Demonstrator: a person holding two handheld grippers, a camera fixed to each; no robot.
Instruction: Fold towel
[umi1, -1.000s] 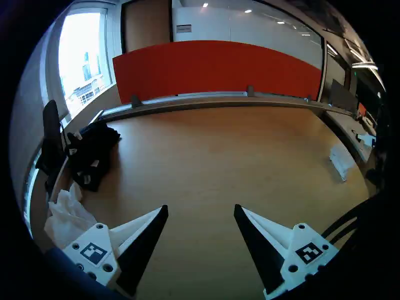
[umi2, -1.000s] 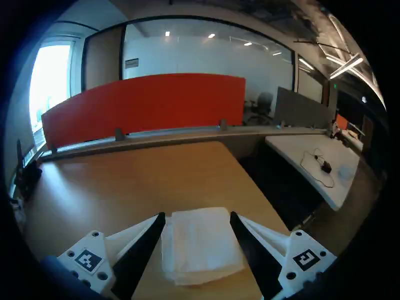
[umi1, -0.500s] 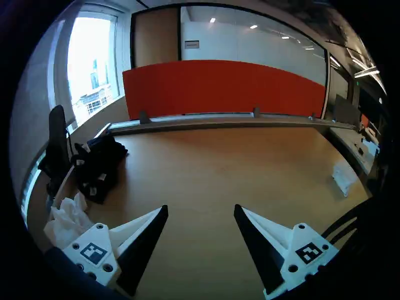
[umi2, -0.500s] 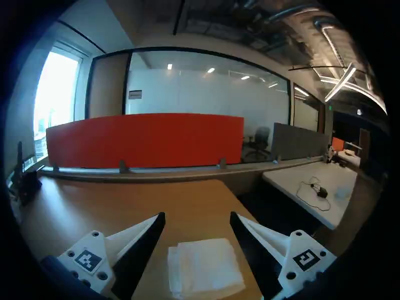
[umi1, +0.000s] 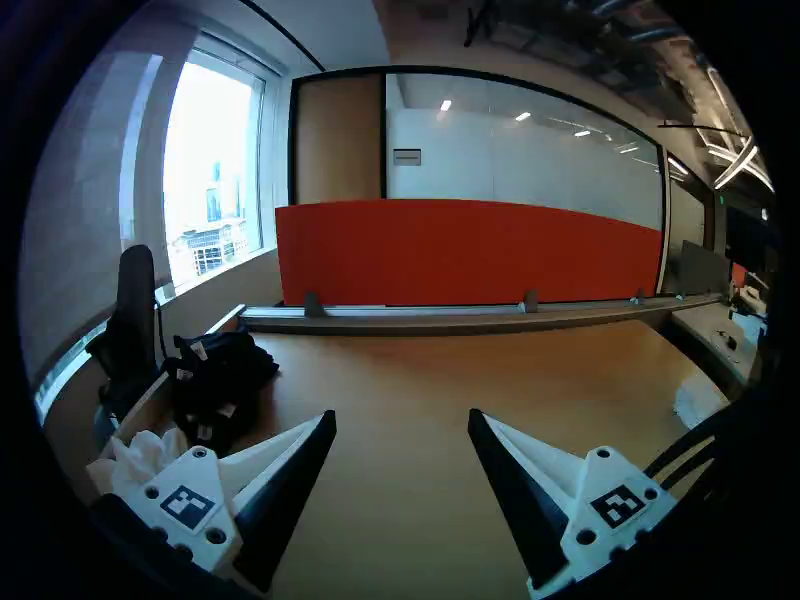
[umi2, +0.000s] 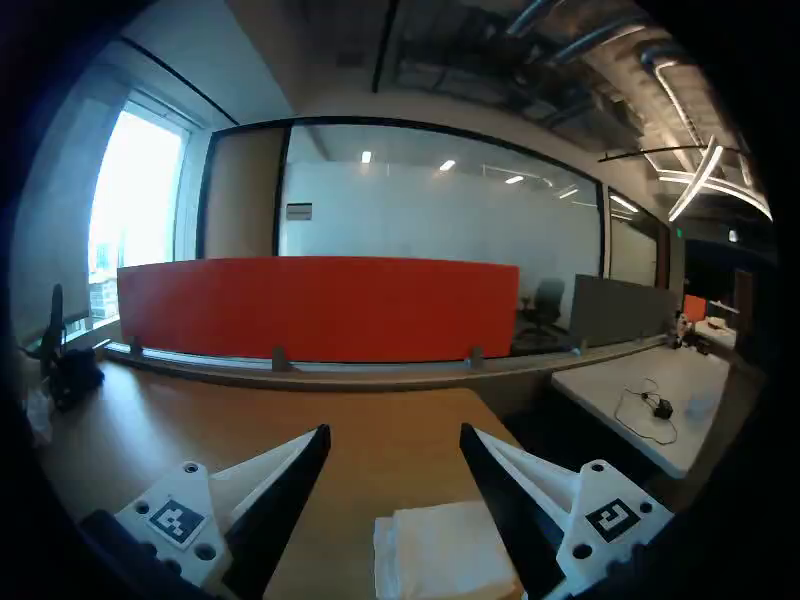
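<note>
A white folded towel lies flat on the wooden table near its right edge, low in the right gripper view, partly between and below my right gripper's fingers. My right gripper is open and raised, holding nothing. In the left gripper view the same towel shows small at the table's far right edge. My left gripper is open above the bare table, with nothing between its fingers.
A black bag and crumpled white cloth sit at the table's left end beside a dark chair. A red divider runs along the table's far edge. Another desk with a cable stands to the right across a gap.
Both grippers have tilted upward and lifted, so more wall and ceiling shows. The towel has slid toward the bottom of the right gripper view. Both stay open.
</note>
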